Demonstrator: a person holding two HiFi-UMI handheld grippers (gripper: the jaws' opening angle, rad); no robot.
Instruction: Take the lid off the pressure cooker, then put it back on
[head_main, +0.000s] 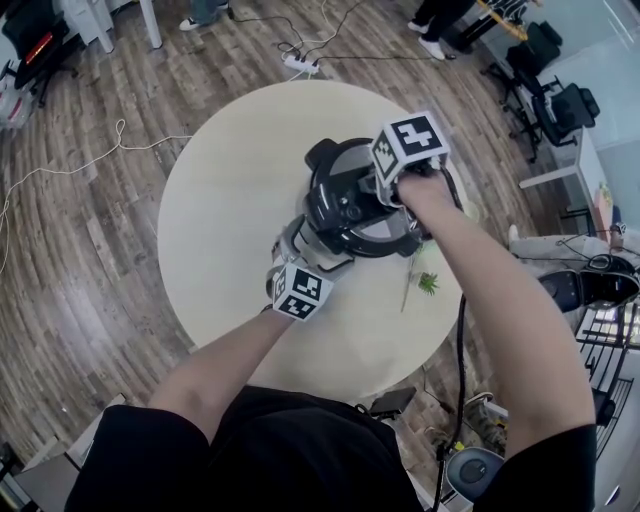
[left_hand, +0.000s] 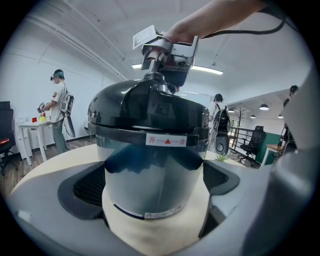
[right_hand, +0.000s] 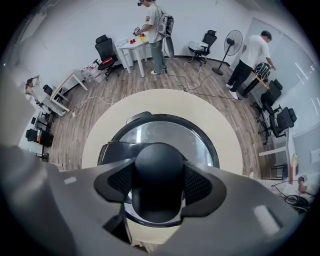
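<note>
Pressure cooker (left_hand: 150, 170) stands upright on the round pale desk (head_main: 230, 230), somewhat right of centre in the head view. Lid (left_hand: 145, 107) is on the pot and sits level on the rim. A white label (left_hand: 167, 140) with a red triangle shows on the dark band where lid meets body. Left gripper (left_hand: 155, 187) comes in low from the person's side, nearly level. Its jaws are closed on the steel body of the cooker, one dark pad against each side of the wall, low down near the base. Right gripper (right_hand: 159, 185) points straight down over the lid. Its jaws are closed on the round black knob (right_hand: 159, 170) at the lid's centre, pads pressed to the knob on both sides. In the left gripper view the same grip is seen from below, with the hand above the knob. A small green sprig (head_main: 428, 283) lies on the desk just right of the cooker, apart from it. Wood-plank floor (head_main: 90, 200) all round, with a white cable (head_main: 95, 160) trailing across it on the left. In the background a person (left_hand: 59, 107) stands at a small white table.
</note>
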